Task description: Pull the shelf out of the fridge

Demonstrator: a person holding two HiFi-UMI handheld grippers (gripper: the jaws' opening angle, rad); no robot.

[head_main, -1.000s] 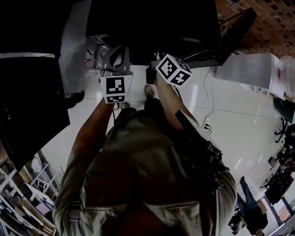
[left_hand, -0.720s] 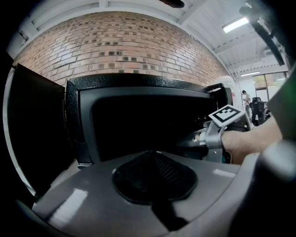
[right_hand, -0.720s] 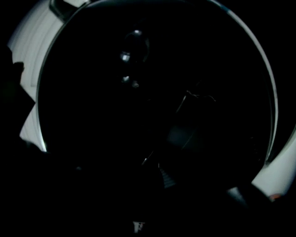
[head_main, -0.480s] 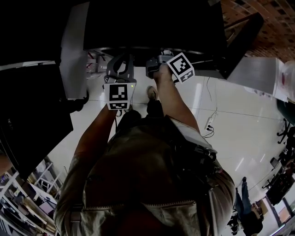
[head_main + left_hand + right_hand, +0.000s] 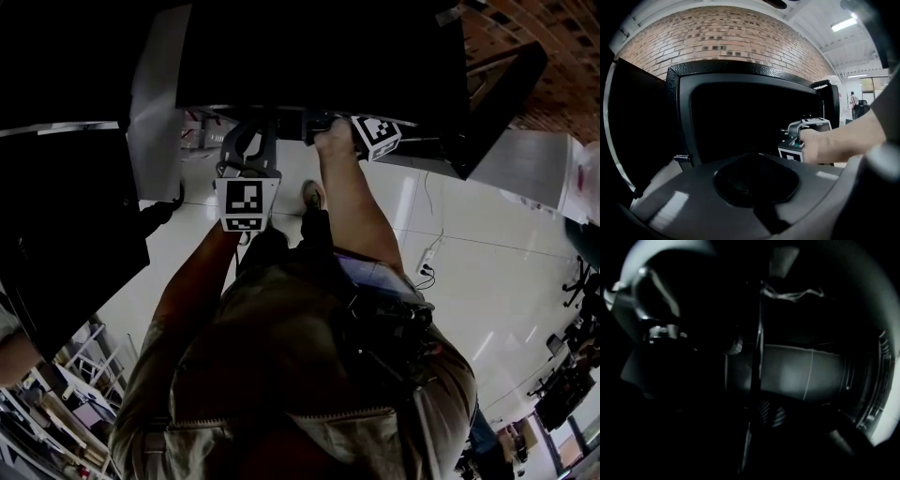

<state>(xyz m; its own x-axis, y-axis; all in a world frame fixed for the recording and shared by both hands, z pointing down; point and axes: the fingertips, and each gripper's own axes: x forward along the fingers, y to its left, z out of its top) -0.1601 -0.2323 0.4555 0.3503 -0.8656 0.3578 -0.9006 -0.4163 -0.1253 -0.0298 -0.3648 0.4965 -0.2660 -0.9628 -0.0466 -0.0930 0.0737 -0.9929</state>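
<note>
Fridge (image 5: pixel 319 56) door open | right gripper (image 5: pixel 323 122) inside | left gripper (image 5: pixel 251 131) outside

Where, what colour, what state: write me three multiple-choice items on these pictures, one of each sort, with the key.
1. Where does the right gripper reach?
A. Down to the floor
B. Into the fridge
C. Behind the person's back

2. What colour is the wall behind the fridge?
A. Green
B. White
C. Red-brown brick

3. How does the fridge door stand?
A. Swung open
B. Shut
C. Lying on the floor

Key:
1 B: the head view has it at the dark opening, and its own view shows only a dim interior.
2 C: the left gripper view shows brick courses above the cabinet.
3 A: the left gripper view shows the cavity uncovered, with the door standing off to the left.
</note>
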